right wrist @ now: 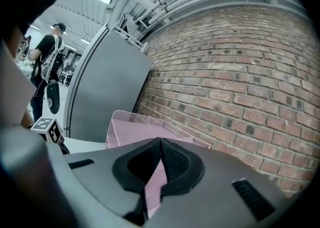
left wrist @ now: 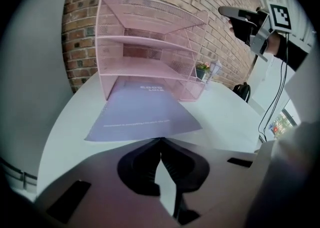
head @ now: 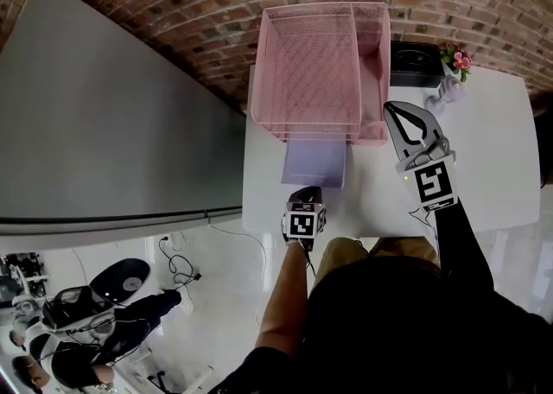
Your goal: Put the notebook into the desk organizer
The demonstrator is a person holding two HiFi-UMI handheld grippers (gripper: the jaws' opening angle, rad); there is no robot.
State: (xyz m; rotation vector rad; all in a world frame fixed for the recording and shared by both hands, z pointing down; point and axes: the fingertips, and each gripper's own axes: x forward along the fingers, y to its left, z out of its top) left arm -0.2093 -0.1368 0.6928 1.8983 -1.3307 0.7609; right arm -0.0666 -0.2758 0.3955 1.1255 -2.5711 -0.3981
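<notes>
A pale purple notebook point(head: 313, 163) point(left wrist: 142, 114) lies flat on the white table point(head: 484, 150), its far end under the bottom shelf of the pink mesh desk organizer point(head: 320, 64) point(left wrist: 150, 47) point(right wrist: 135, 127). My left gripper point(head: 306, 192) point(left wrist: 161, 139) is shut and tilted downward, its tips right at the notebook's near edge. I cannot tell whether the edge is pinched between them. My right gripper point(head: 393, 107) point(right wrist: 160, 139) point(left wrist: 240, 19) is shut on nothing. It hangs in the air at the organizer's right, pointing toward the brick wall.
The organizer backs onto a brick wall point(right wrist: 240, 72). A grey cabinet point(head: 104, 124) stands left of the table. At the table's far right are a black box point(head: 415, 64) and a small flower pot point(head: 456, 60) point(left wrist: 202, 69). A person point(right wrist: 47, 67) stands in the background.
</notes>
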